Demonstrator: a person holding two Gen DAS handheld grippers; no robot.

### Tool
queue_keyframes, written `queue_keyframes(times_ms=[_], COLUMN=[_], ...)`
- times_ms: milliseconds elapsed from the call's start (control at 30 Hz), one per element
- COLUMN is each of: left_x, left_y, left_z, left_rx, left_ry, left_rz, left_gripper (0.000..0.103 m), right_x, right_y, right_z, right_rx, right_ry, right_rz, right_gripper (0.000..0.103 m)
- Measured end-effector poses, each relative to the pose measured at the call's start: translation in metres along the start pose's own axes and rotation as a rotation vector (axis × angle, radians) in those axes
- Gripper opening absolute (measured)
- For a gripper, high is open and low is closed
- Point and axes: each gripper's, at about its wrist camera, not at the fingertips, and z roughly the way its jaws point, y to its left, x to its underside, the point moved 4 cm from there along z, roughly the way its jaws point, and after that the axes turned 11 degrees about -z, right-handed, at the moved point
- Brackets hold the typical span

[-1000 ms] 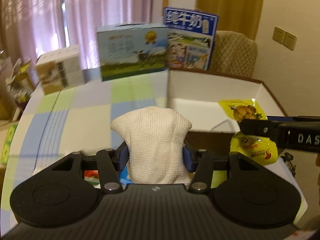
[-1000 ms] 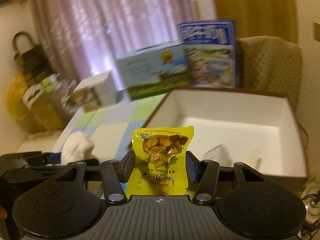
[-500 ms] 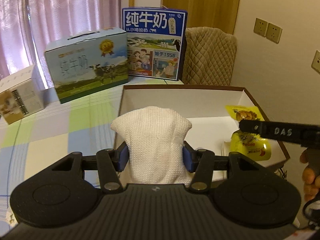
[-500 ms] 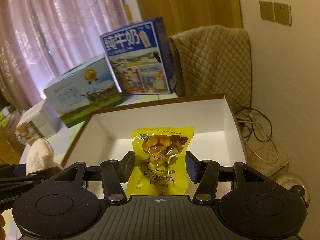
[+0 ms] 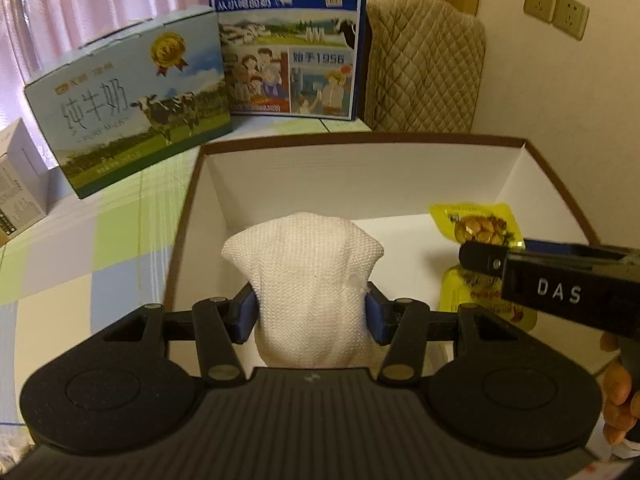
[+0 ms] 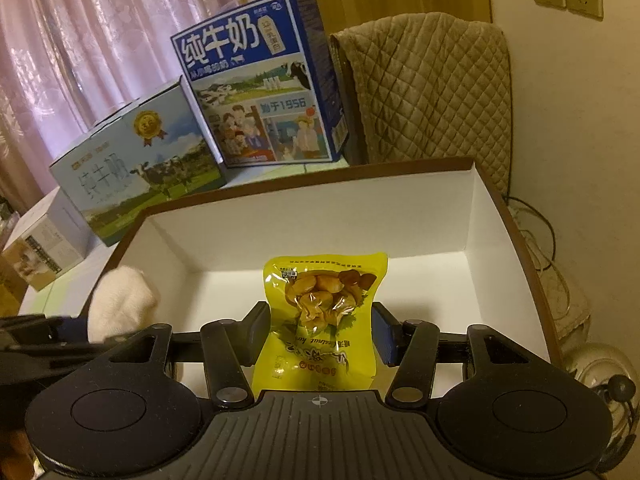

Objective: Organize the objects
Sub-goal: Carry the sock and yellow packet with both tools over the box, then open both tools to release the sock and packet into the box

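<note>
My left gripper [image 5: 311,314] is shut on a white knitted cloth bundle [image 5: 308,280], held over the near left part of a white open box [image 5: 360,172] with a brown rim. My right gripper [image 6: 320,334] is shut on a yellow snack packet of nuts [image 6: 324,312], hanging above the same box [image 6: 320,220]. In the left wrist view the packet [image 5: 476,228] and the right gripper's black finger show at the right. In the right wrist view the white bundle [image 6: 120,300] shows at the left, above the box's left wall.
Two milk cartons stand behind the box: a light blue one [image 5: 128,108] with cows and a dark blue one [image 5: 288,36]. A small white box [image 5: 16,184] sits far left on the checked tablecloth [image 5: 80,248]. A quilted chair [image 5: 424,68] and cables [image 6: 540,248] lie beyond.
Both grippers have swung right and forward from over the tablecloth to above the white box, still holding the cloth bundle and the yellow packet.
</note>
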Motion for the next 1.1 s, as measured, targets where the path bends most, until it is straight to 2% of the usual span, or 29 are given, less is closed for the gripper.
queue_keyframes(times_ms=[200, 300, 733, 833, 933, 1033, 1100], left_x=[-0.003, -0.004, -0.007, -0.009, -0.011, -0.014, -0.015], left_y=[-0.006, -0.007, -0.009, -0.012, -0.014, -0.015, -0.015], left_z=[0.017, 0.021, 0.032, 0.031, 0.028, 0.024, 0.021], left_rx=[-0.003, -0.001, -0.005, -0.017, -0.02, -0.038, -0.041], left_ry=[0.015, 0.019, 0.032, 0.008, -0.017, -0.045, -0.05], left_rz=[0.022, 0.023, 0.03, 0.046, 0.067, 0.09, 0.092], left_gripper=[0.049, 0.049, 0.051, 0.056, 0.071, 0.078, 0.078], right_x=[-0.001, -0.002, 0.003, 0.003, 0.003, 0.004, 0.005], right_y=[-0.008, -0.012, -0.022, -0.023, -0.022, -0.021, -0.02], right_z=[0.012, 0.009, 0.009, 0.009, 0.008, 0.007, 0.006], right_rx=[-0.02, -0.015, 0.025, 0.033, 0.035, 0.046, 0.05], right_ry=[-0.022, -0.041, 0.027, 0.034, 0.037, 0.043, 0.047], right_rz=[0.036, 0.052, 0.091, 0.086, 0.073, 0.051, 0.039], right_gripper=[0.057, 0.065, 0.065, 0.065, 0.066, 0.066, 0.066])
